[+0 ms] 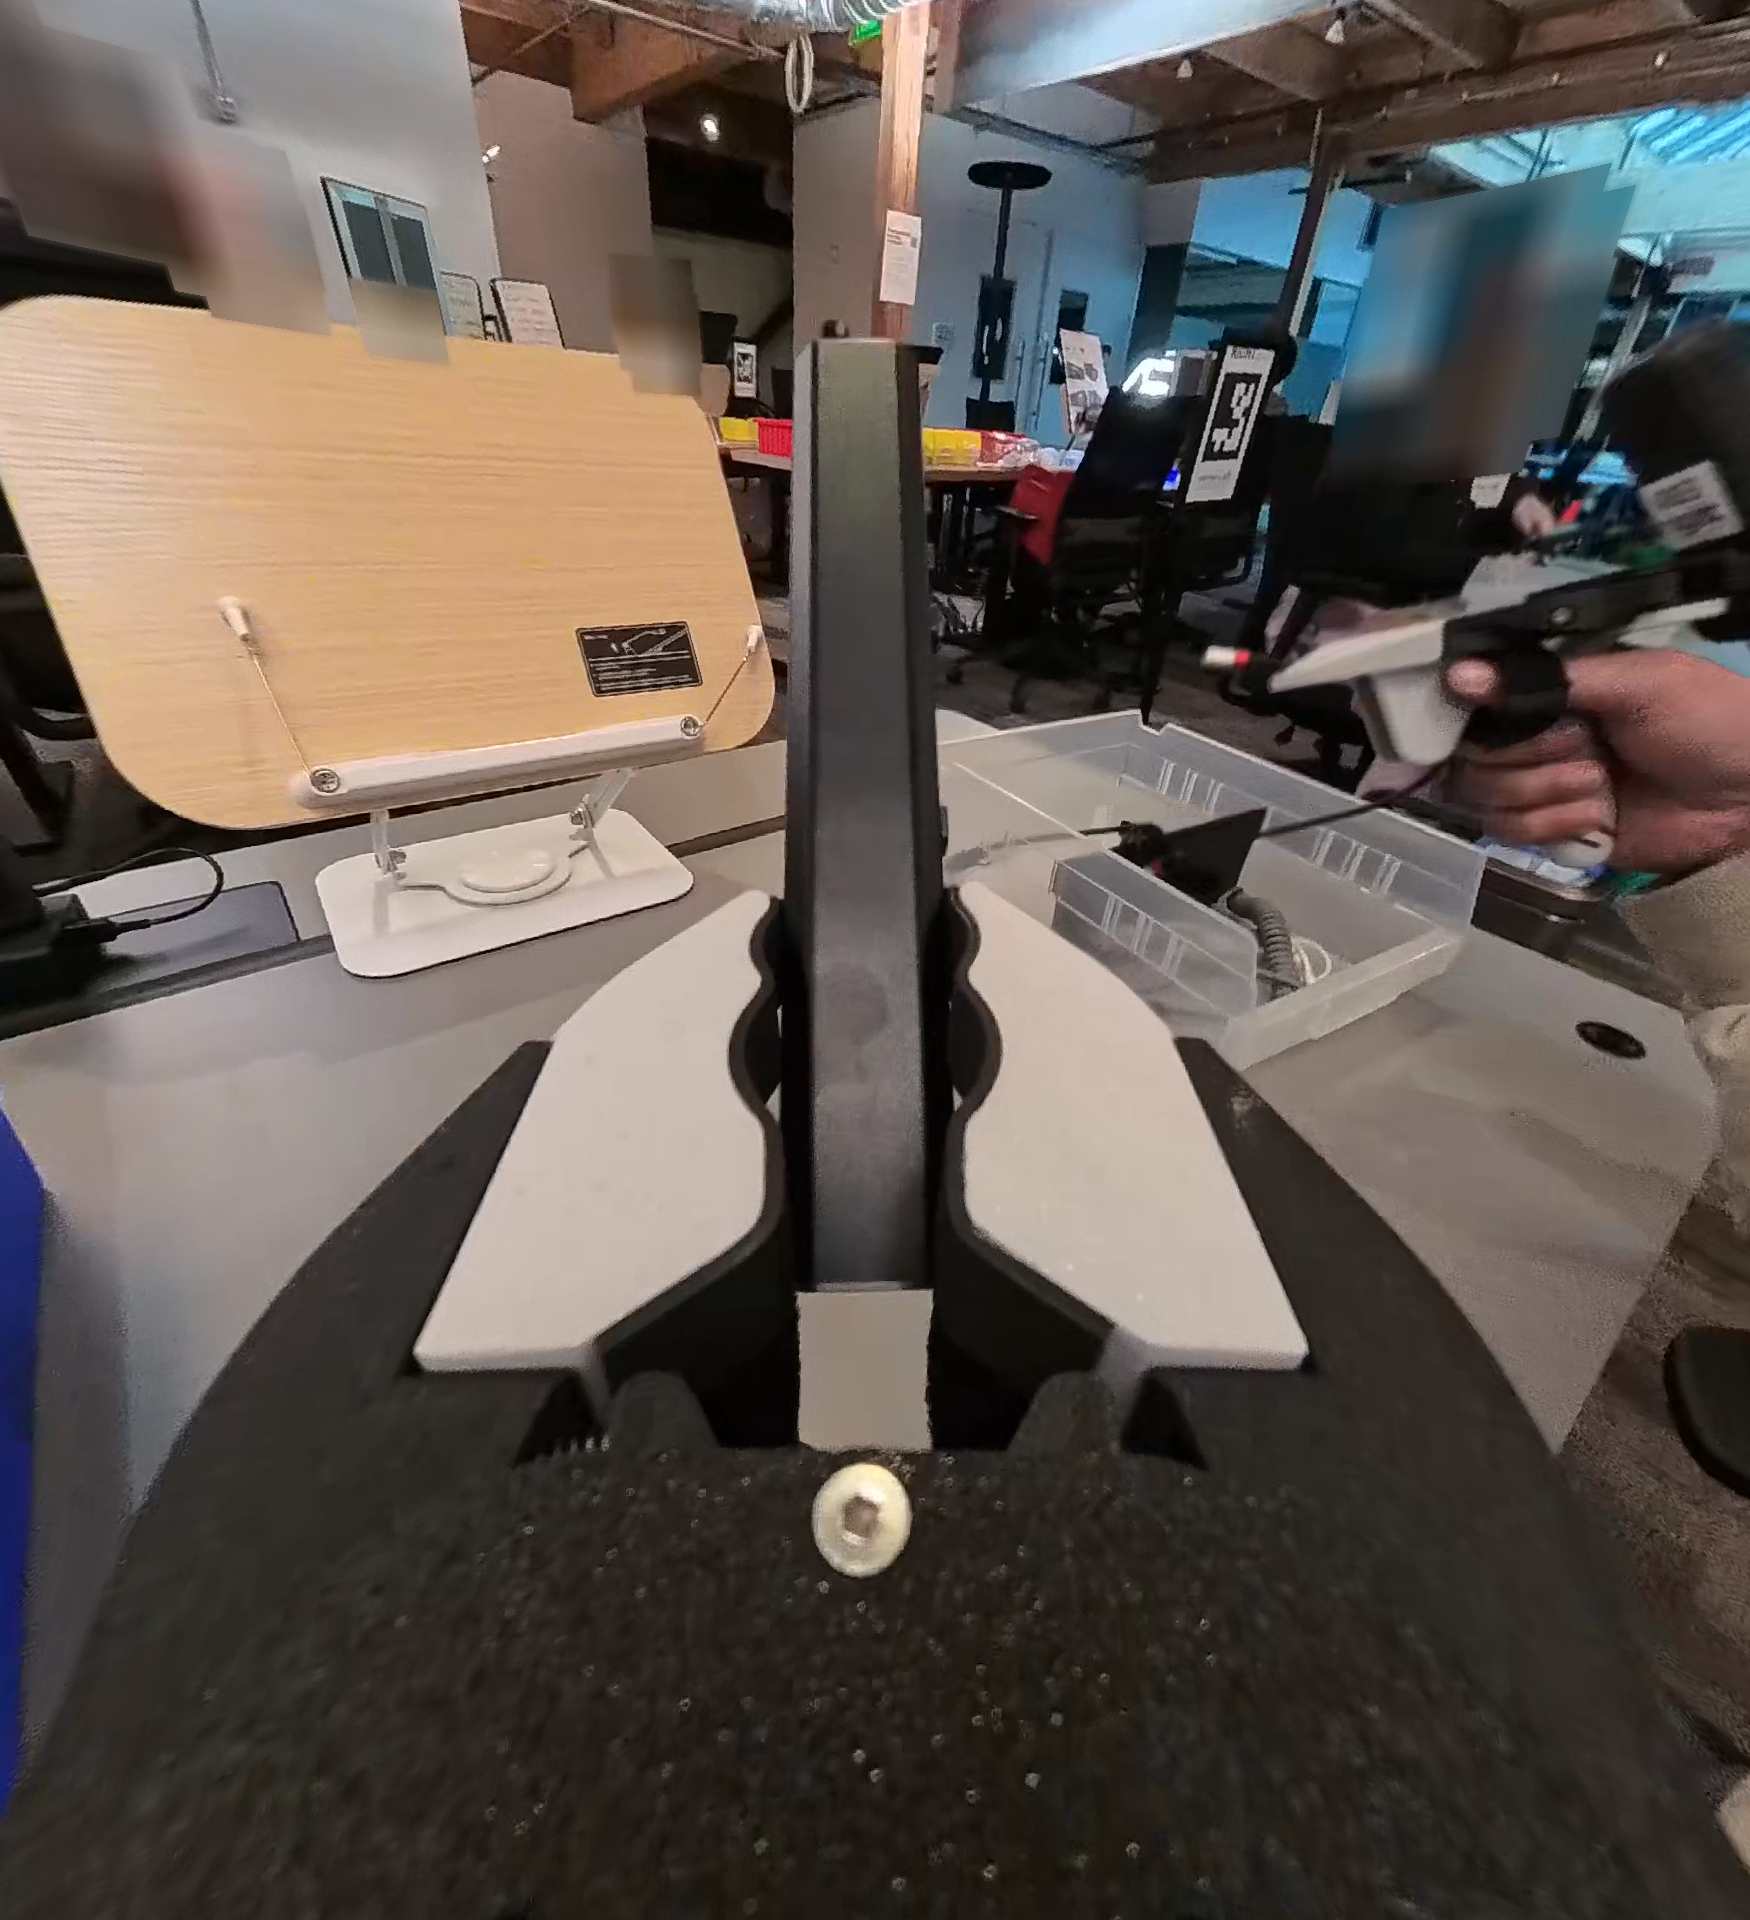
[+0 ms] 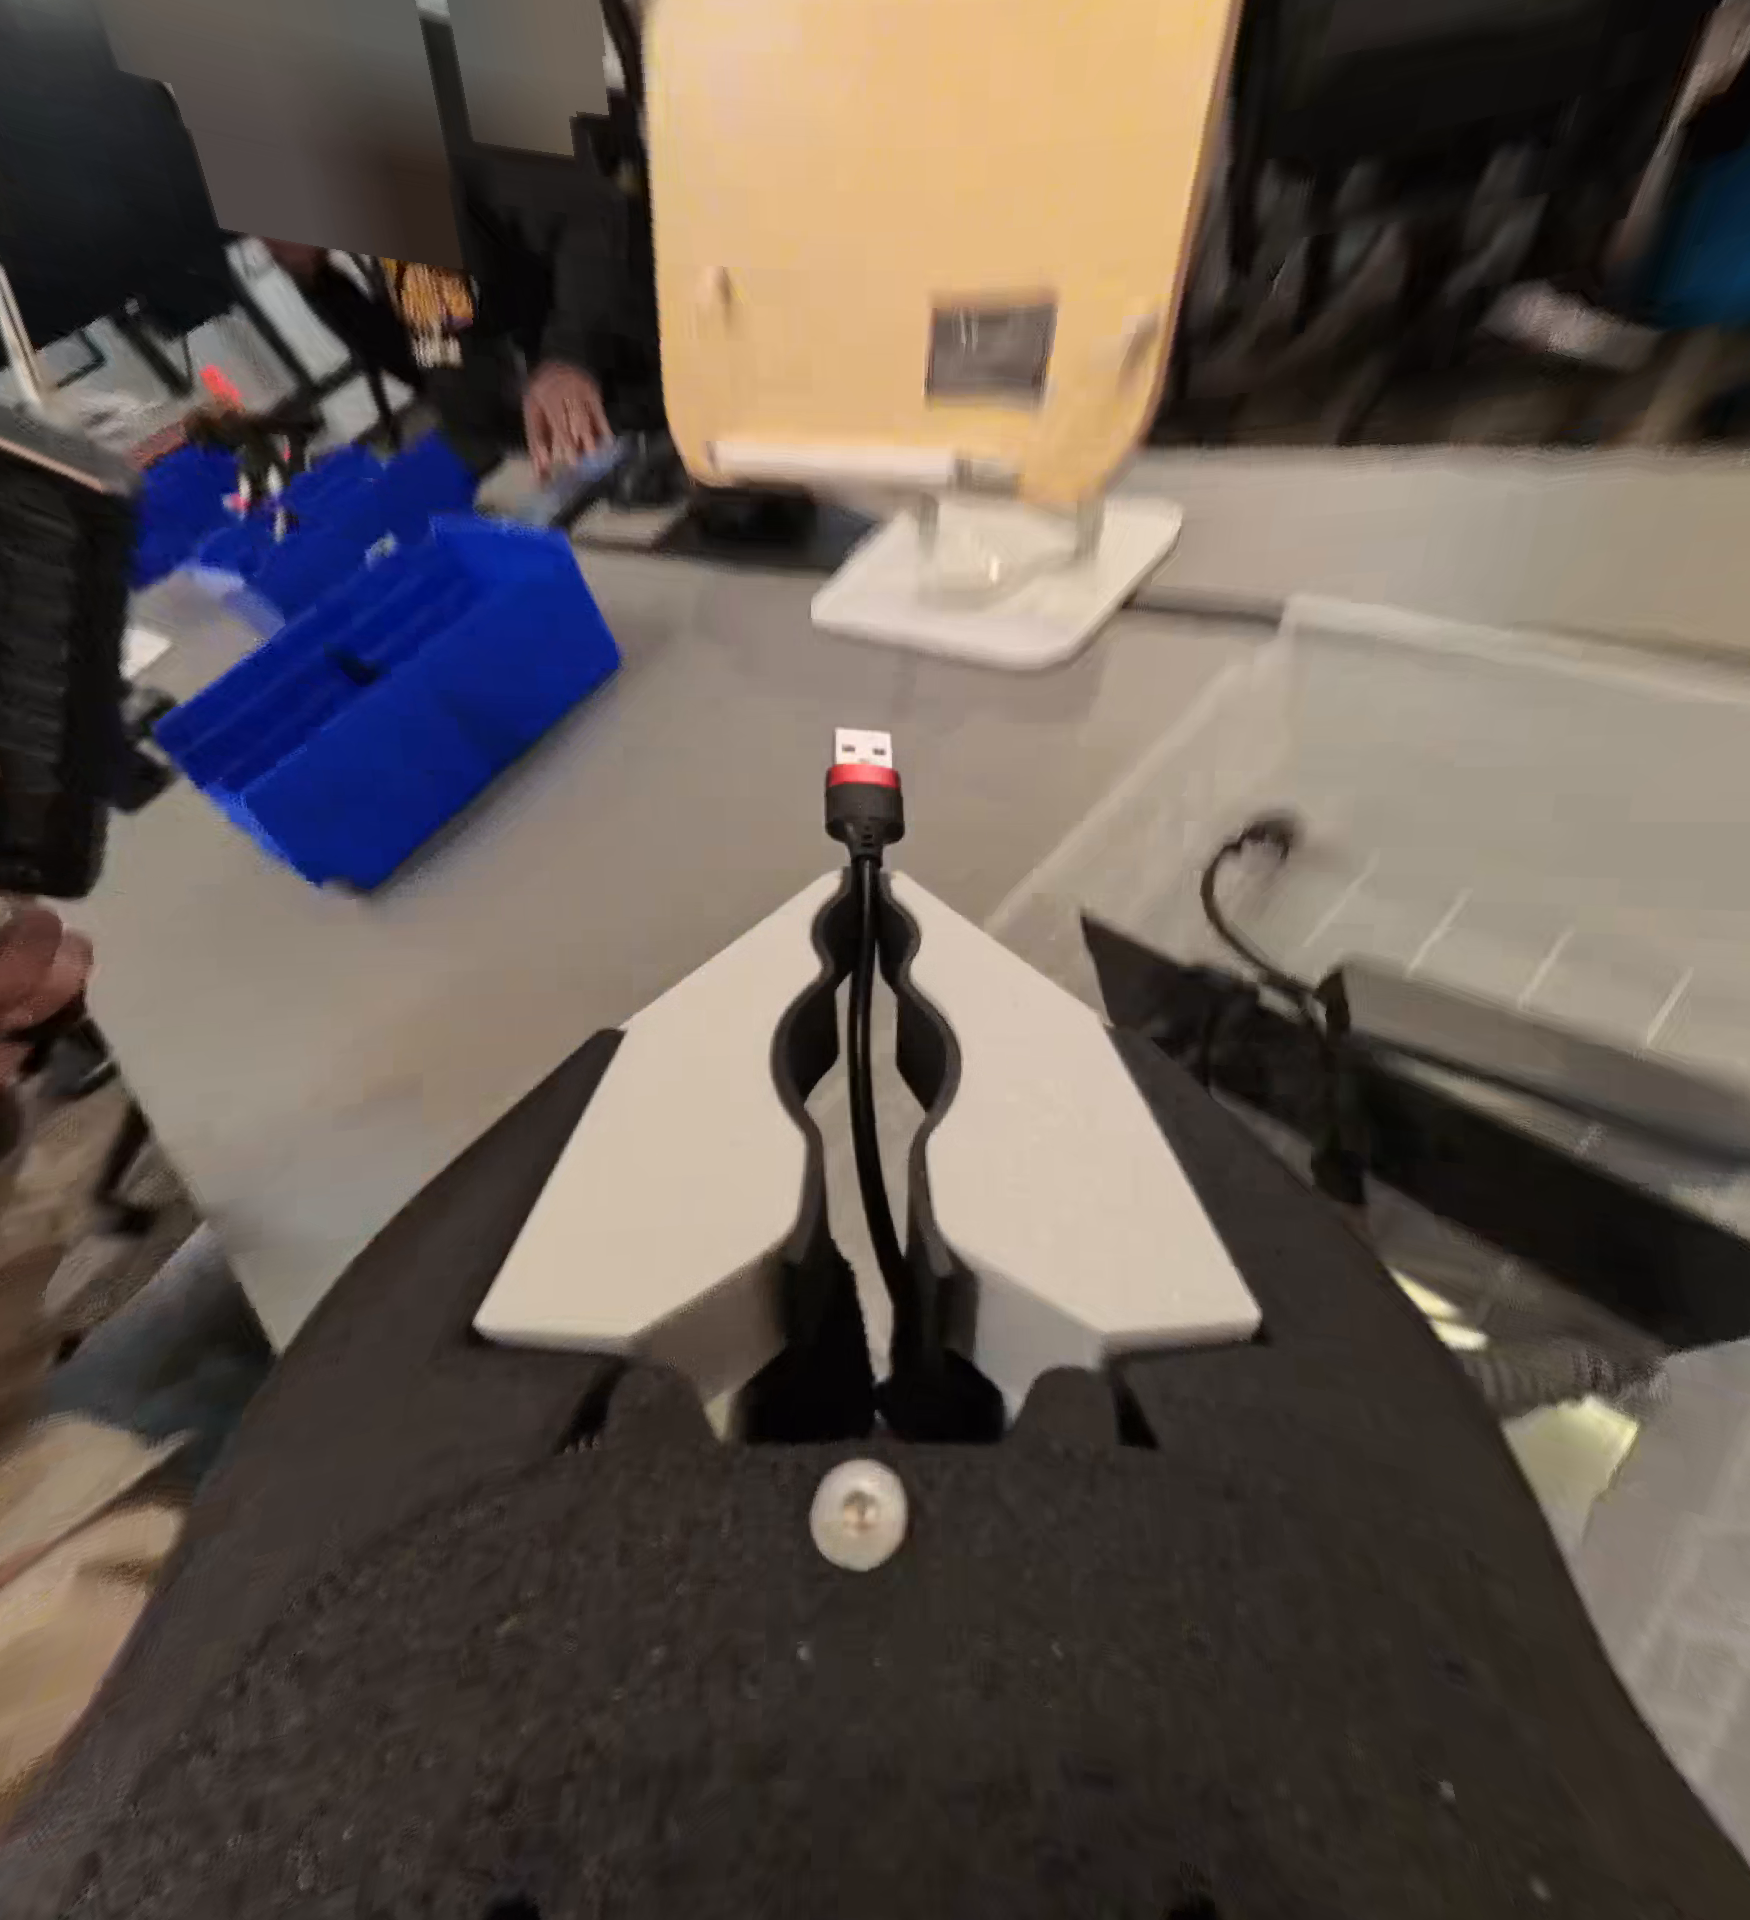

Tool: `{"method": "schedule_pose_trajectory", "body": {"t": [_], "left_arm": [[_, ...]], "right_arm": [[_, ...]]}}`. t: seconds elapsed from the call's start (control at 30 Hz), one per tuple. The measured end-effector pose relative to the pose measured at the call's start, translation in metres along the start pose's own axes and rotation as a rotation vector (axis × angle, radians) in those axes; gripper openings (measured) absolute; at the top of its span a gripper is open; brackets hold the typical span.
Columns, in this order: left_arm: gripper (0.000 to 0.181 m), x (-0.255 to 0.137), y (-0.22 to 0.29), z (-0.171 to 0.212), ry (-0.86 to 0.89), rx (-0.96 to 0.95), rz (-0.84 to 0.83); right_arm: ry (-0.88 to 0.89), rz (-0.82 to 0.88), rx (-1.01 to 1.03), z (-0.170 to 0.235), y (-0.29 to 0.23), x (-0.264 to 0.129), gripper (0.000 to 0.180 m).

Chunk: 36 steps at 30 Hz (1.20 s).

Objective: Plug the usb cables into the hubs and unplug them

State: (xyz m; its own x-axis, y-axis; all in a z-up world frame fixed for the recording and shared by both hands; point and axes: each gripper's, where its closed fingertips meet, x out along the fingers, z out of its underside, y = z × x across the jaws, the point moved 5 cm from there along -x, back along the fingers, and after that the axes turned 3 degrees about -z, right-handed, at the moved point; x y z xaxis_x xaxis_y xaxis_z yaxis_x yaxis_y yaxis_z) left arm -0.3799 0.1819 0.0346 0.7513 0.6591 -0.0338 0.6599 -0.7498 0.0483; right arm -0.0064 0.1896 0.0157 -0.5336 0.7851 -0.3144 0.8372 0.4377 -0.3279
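Your left tongs (image 1: pixel 858 1039) are squeezed on a long black hub (image 1: pixel 855 790). It stands straight up in the middle of the left wrist view, with its top end high in the frame. Your right tongs (image 2: pixel 866 914) are pinched on a thin black cable (image 2: pixel 866 1091). Its plug (image 2: pixel 863 774), with a red band and a silver tip, sticks out past the tips in the middle of the right wrist view.

In the left wrist view your right hand (image 1: pixel 1660 758) is far over on the right side, above the clear tray (image 1: pixel 1370 894). So the plug and the hub are well apart. I think you are on the plug-in step. Next, bring the plug over to the hub, line its silver tip up with a slot, and push gently. I cannot see the slots from here.
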Motion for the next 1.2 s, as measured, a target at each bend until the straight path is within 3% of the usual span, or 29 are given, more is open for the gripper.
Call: {"method": "schedule_pose_trajectory", "body": {"t": [0.1,0.17,0.27,0.33,0.4,0.5,0.63,0.77,0.83,0.9,1.0,1.13,1.2], "left_arm": [[0.027,0.003,0.002,0.004,-0.020,-0.006,0.017],[0.027,0.006,0.003,0.008,-0.033,-0.031,0.032],[0.027,0.008,0.001,0.013,-0.057,-0.065,0.043],[0.027,0.009,-0.001,0.016,-0.065,-0.083,0.047],[0.027,0.010,-0.003,0.017,-0.070,-0.093,0.048],[0.027,0.009,-0.004,0.018,-0.073,-0.088,0.047],[0.027,0.010,-0.002,0.018,-0.071,-0.090,0.057],[0.027,0.013,0.003,0.020,-0.074,-0.110,0.106],[0.027,0.016,0.010,0.022,-0.096,-0.142,0.220],[0.027,0.015,0.020,0.026,-0.154,-0.169,0.411],[0.027,0.007,0.034,0.039,-0.265,-0.114,0.630],[0.027,0.002,0.041,0.052,-0.340,-0.055,0.688],[0.027,0.001,0.045,0.054,-0.344,-0.055,0.717]], "right_arm": [[-0.127,0.030,0.112,0.039,0.037,0.016,0.002],[-0.324,0.046,0.170,0.073,0.050,0.027,0.005],[-0.591,0.482,-0.076,0.098,0.095,0.016,0.014],[-0.599,0.590,-0.224,0.095,0.102,0.014,0.021],[-0.578,0.608,-0.229,0.094,0.103,0.014,0.033],[-0.553,0.526,-0.151,0.092,0.098,0.009,0.047],[-0.388,0.407,-0.124,0.063,0.074,0.001,0.050],[-0.094,-0.022,-0.142,0.018,-0.020,0.023,0.050],[-0.026,-0.295,-0.181,0.011,-0.082,0.038,0.054],[-0.025,-0.465,-0.231,0.016,-0.127,0.054,0.067],[-0.060,-0.541,-0.331,0.031,-0.159,0.073,0.079],[-0.196,-0.654,-0.392,0.059,-0.179,0.080,0.070],[-0.207,-0.675,-0.422,0.064,-0.186,0.084,0.054]]}}
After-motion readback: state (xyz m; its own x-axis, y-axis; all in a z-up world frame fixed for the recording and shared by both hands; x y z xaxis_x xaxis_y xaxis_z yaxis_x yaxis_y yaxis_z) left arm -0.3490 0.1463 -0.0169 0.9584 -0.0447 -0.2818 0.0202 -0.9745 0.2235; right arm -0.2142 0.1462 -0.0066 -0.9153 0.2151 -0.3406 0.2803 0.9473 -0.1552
